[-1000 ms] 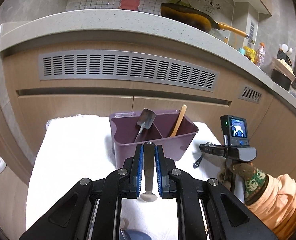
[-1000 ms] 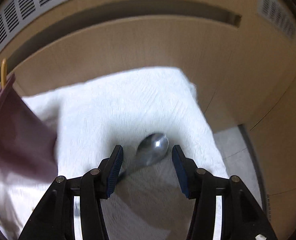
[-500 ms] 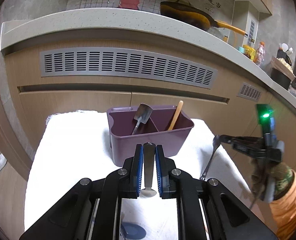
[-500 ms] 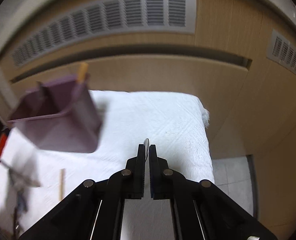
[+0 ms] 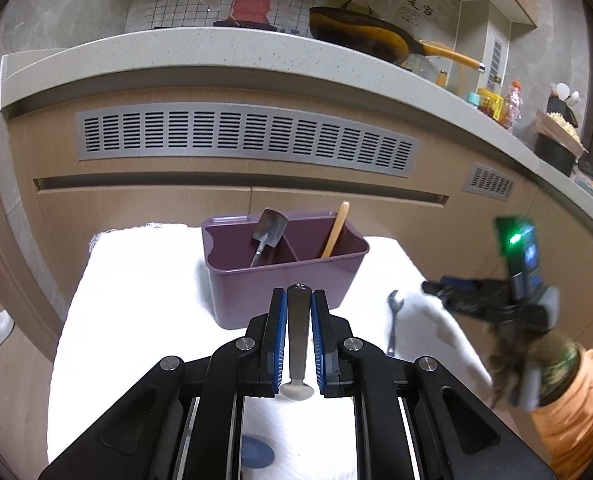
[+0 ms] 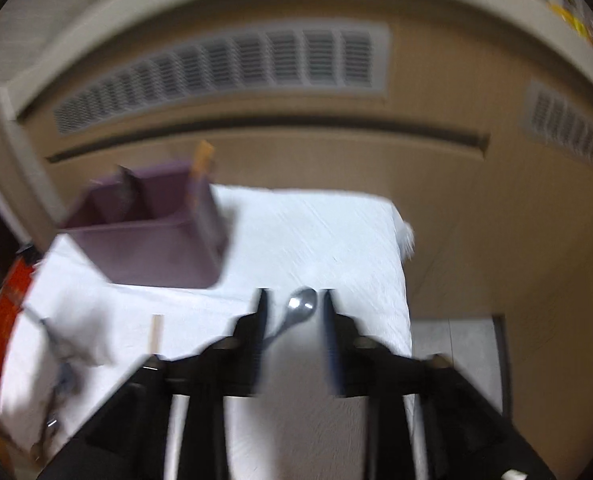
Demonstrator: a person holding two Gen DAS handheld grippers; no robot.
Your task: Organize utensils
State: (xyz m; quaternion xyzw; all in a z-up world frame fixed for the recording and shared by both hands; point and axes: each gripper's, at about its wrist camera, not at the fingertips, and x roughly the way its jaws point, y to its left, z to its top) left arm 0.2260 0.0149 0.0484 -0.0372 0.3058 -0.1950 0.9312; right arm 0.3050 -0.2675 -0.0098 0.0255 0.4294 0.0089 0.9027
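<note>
My left gripper (image 5: 298, 300) is shut on the flat handle of a metal utensil (image 5: 298, 332), just in front of the purple two-compartment bin (image 5: 284, 266). A small metal spade spoon (image 5: 270, 230) leans in the bin's left compartment. A wooden handle (image 5: 336, 228) leans in its right one. My right gripper (image 6: 295, 294) is blurred and its jaws are opening. A metal spoon (image 6: 304, 304) lies between them on the white cloth (image 6: 336, 240), and the pads do not press on it. The left wrist view shows the right gripper (image 5: 440, 284) beside that spoon (image 5: 394, 320).
A wooden stick (image 6: 154, 334) lies on the cloth left of my right gripper. A blue disc (image 5: 256, 456) sits under my left gripper. Behind the cloth is a wooden cabinet front with a grey vent (image 5: 248, 140) and a counter above. A person's orange sleeve (image 5: 576, 412) is at right.
My right gripper shut on the spoon and rose with it, tilting up toward the bin. Its jaws now stand apart with the spoon loose between them. The left gripper keeps its hold.
</note>
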